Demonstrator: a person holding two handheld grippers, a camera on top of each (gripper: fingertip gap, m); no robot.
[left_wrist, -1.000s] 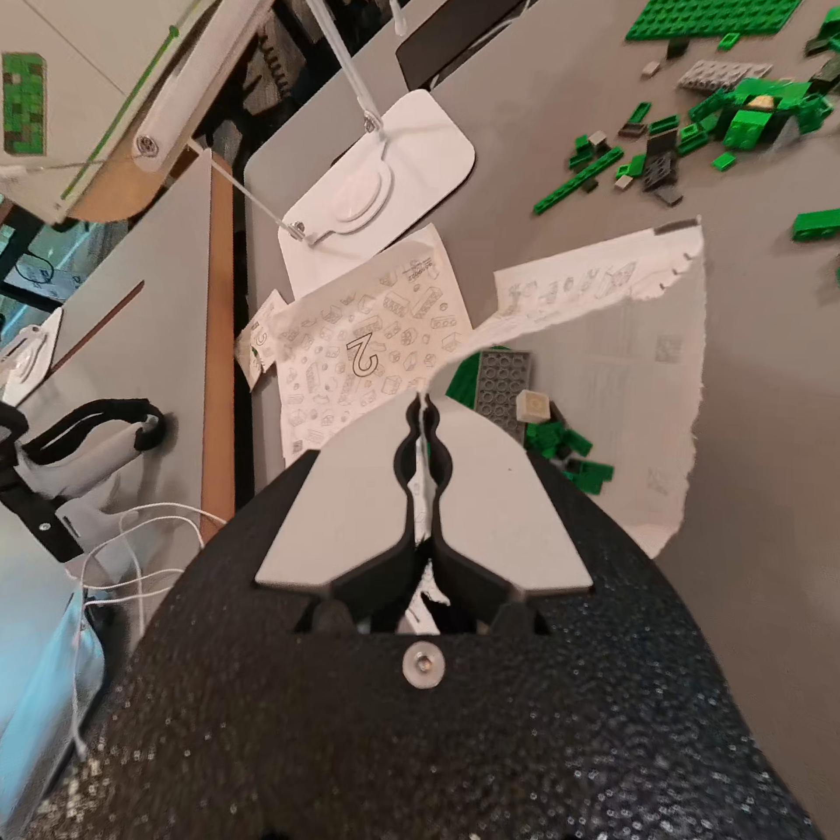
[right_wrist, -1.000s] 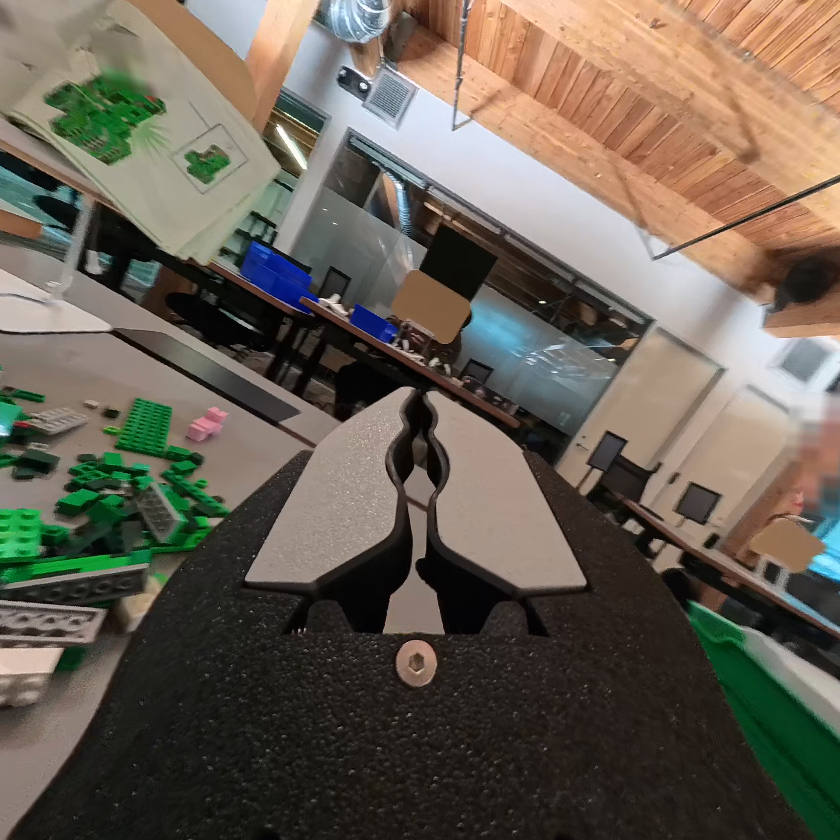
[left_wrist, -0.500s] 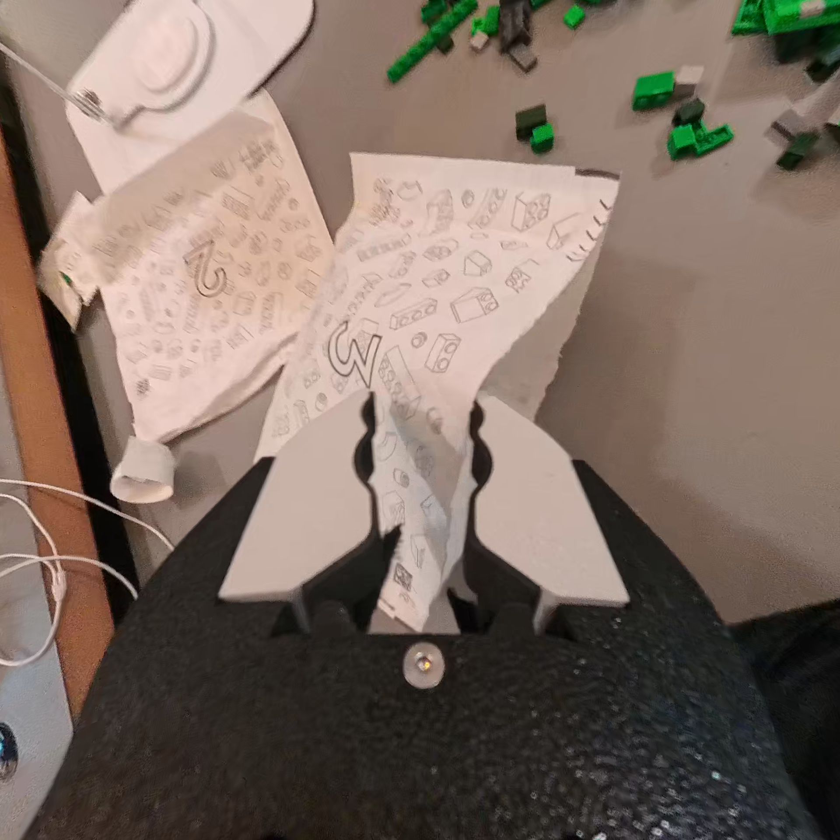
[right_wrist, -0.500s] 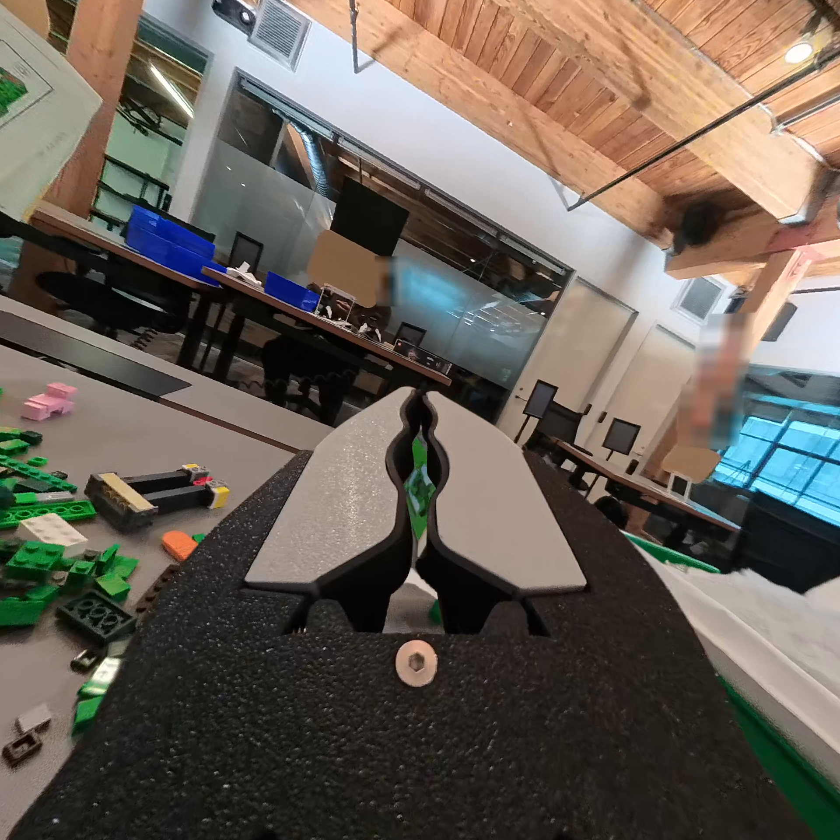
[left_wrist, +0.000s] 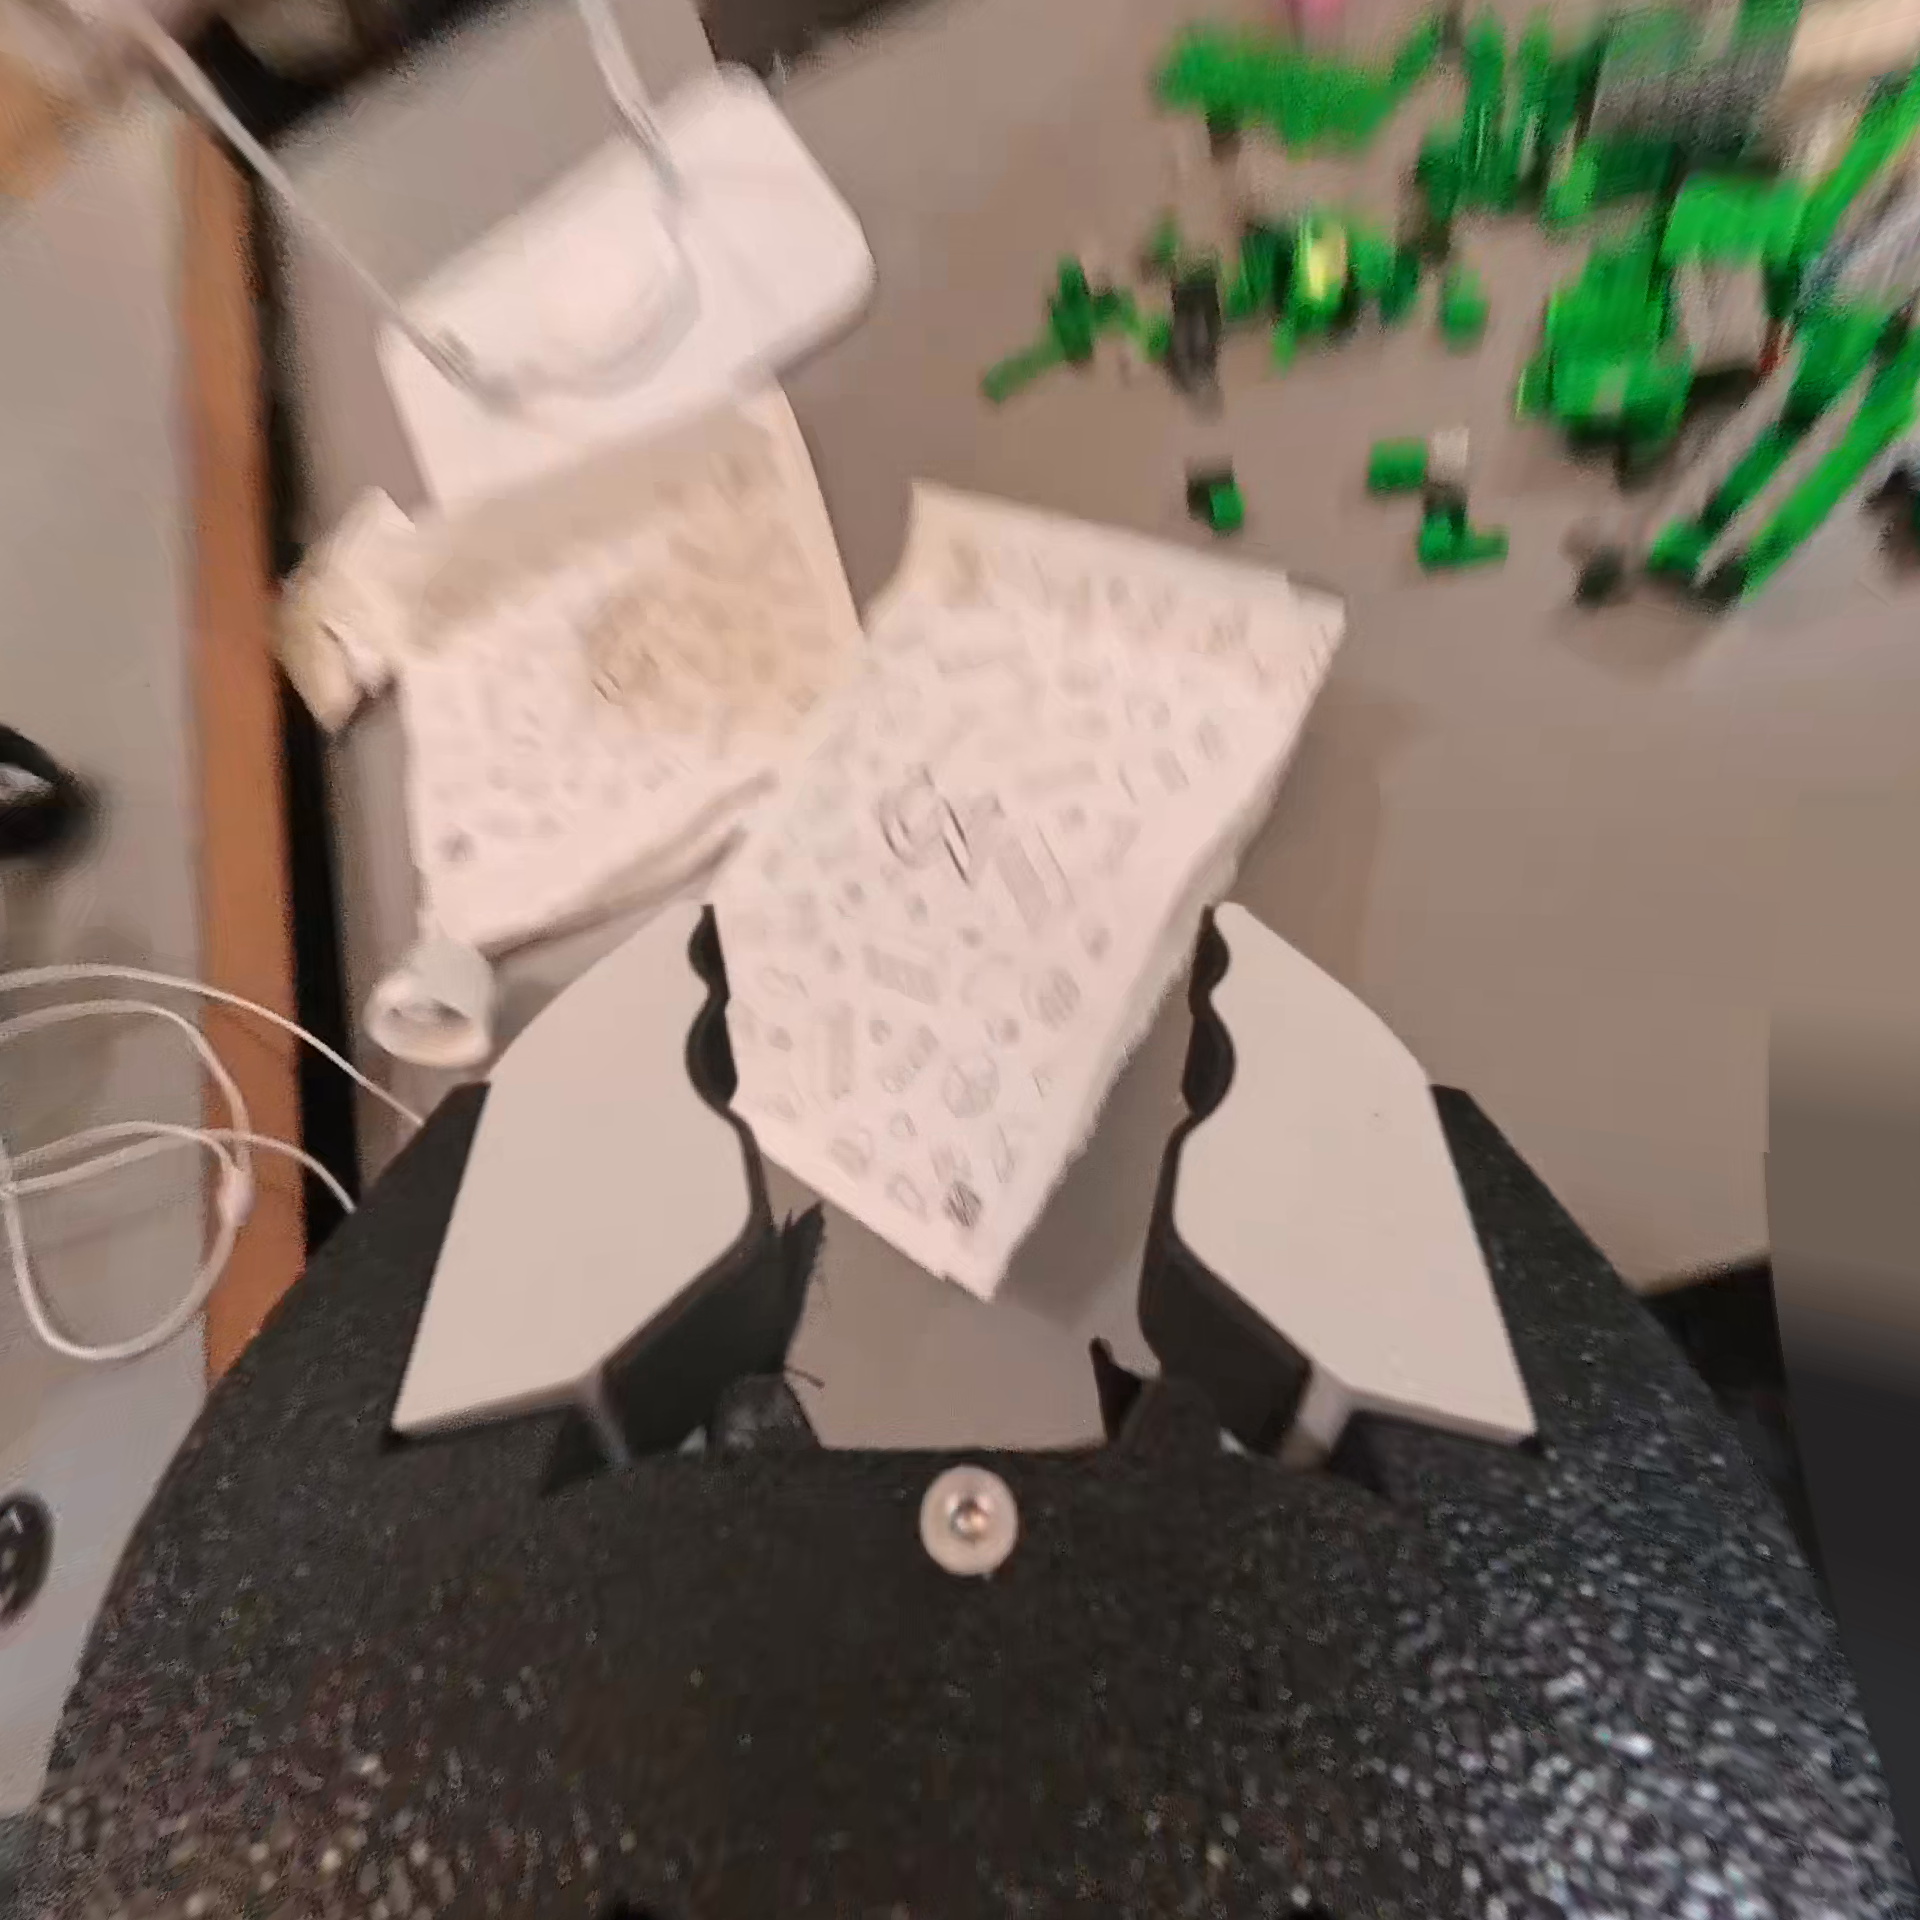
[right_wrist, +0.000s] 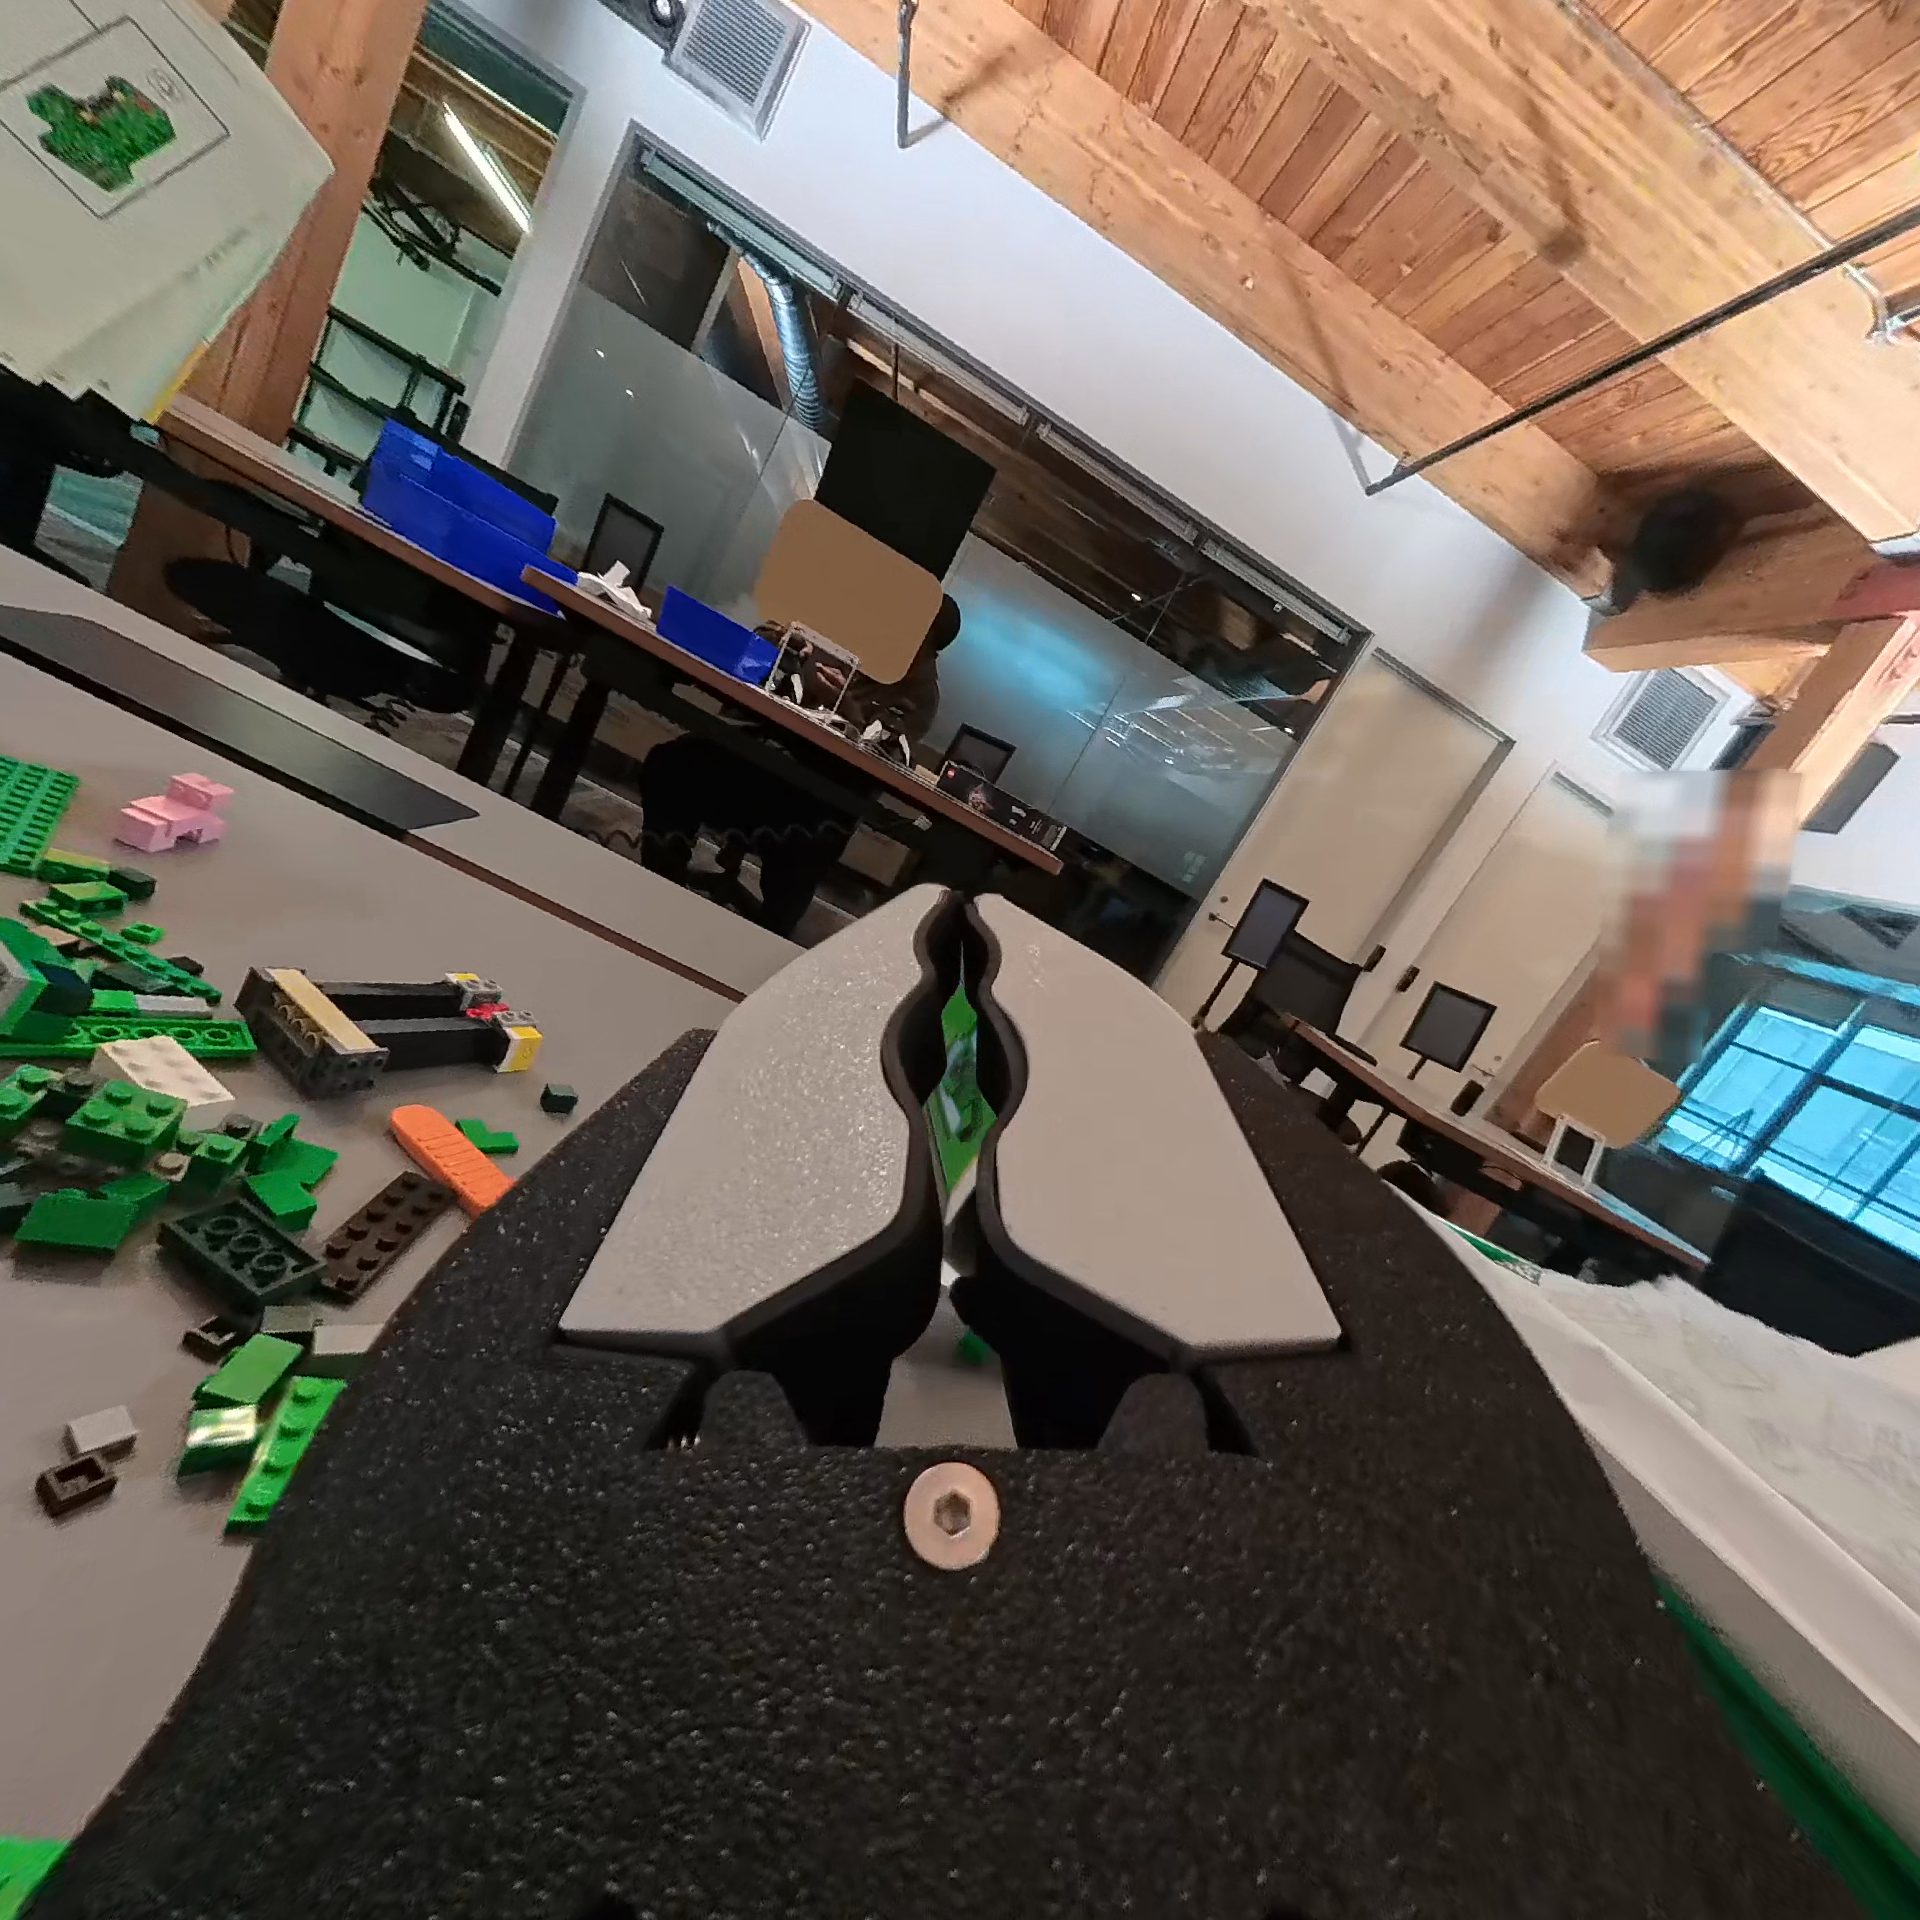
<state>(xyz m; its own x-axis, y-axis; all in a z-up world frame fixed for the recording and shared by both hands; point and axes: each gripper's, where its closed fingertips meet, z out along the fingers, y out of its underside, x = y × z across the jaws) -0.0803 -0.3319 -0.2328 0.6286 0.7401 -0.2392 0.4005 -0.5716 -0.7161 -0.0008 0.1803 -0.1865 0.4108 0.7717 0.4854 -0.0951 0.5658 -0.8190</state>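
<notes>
Left gripper (left_wrist: 951, 935) jaws released above an empty-looking paper bag (left_wrist: 1023, 831); right gripper (right_wrist: 961, 920) jaws clenched on a green-edged sheet (right_wrist: 961, 1091).

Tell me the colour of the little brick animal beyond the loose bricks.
Pink, clearest in the right wrist view.

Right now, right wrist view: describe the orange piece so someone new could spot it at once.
Start at the grey table with its scatter of green bricks on the left. Just left of the right gripper, beside its black housing, lies the orange piece. It is the only orange item there, flat, elongated and ribbed, with a dark brown studded plate right below it.
</notes>
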